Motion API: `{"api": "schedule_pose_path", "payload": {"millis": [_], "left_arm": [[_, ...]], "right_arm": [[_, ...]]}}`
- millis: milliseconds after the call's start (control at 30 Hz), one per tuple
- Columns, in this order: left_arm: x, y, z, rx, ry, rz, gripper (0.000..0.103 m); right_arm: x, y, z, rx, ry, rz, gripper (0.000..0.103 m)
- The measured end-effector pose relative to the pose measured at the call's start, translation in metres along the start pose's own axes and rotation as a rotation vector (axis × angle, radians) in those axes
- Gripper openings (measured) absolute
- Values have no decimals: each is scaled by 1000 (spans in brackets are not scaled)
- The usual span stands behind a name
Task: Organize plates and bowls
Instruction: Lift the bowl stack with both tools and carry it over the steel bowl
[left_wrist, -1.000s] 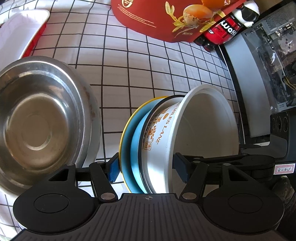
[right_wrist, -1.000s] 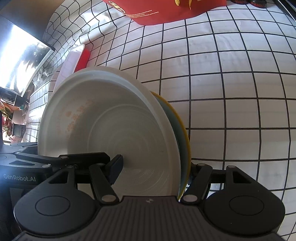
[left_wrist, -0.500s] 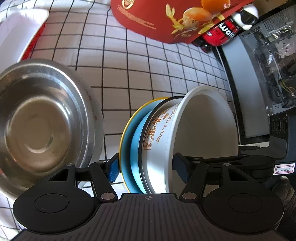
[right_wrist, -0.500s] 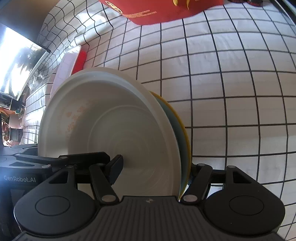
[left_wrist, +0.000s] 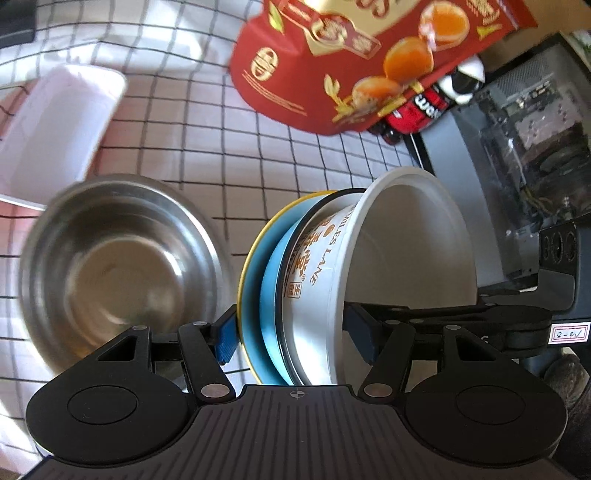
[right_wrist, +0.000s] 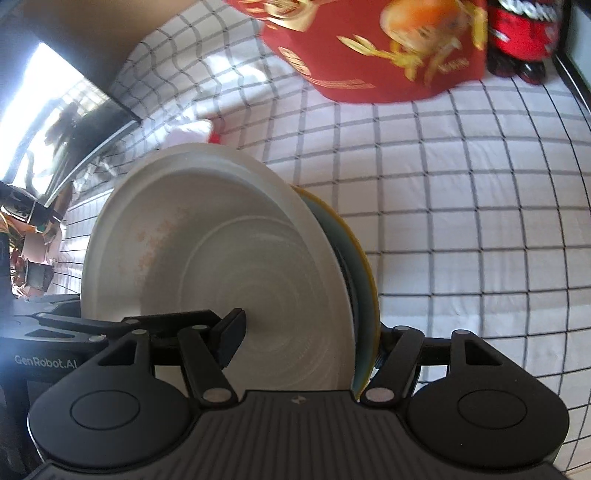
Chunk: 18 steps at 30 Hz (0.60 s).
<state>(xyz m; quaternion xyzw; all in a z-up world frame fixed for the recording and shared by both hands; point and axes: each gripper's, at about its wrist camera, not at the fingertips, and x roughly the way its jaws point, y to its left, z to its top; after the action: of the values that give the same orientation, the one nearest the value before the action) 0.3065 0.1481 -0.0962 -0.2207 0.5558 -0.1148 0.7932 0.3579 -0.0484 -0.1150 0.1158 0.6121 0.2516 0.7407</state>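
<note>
A white paper bowl (left_wrist: 402, 243) with printed lettering sits nested in a blue plate with a yellow rim (left_wrist: 255, 266), and the stack is tipped on edge above the table. My left gripper (left_wrist: 291, 336) is shut across it, one pad on the plate's back and the other inside the bowl. My right gripper (right_wrist: 306, 345) clamps the same stack from the opposite side. Its left finger (right_wrist: 231, 339) presses the bowl's (right_wrist: 221, 258) inside, while the right finger is behind the yellow rim (right_wrist: 364, 280). A steel bowl (left_wrist: 110, 266) rests on the checked cloth to the left.
A white tray (left_wrist: 55, 129) with a red edge lies at the far left. A red gift box (left_wrist: 369, 55) and a cola bottle (left_wrist: 417, 110) stand at the back. A computer case (left_wrist: 535, 129) flanks the right. Checked tablecloth (right_wrist: 461, 221) spreads beneath.
Both grippers have risen with the stack still clamped between them. The table looks farther off and more of the red box has come into view.
</note>
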Motion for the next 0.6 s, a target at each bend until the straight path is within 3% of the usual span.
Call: {"api": "schedule_pose_path", "payload": {"millis": [300, 600], "left_arm": [[-51, 48, 10, -39, -20, 63, 65], [-65, 95, 12, -77, -50, 93, 65]], "right_arm": [[32, 62, -1, -56, 6, 67, 67], [73, 100, 8, -50, 65, 78, 67]]}}
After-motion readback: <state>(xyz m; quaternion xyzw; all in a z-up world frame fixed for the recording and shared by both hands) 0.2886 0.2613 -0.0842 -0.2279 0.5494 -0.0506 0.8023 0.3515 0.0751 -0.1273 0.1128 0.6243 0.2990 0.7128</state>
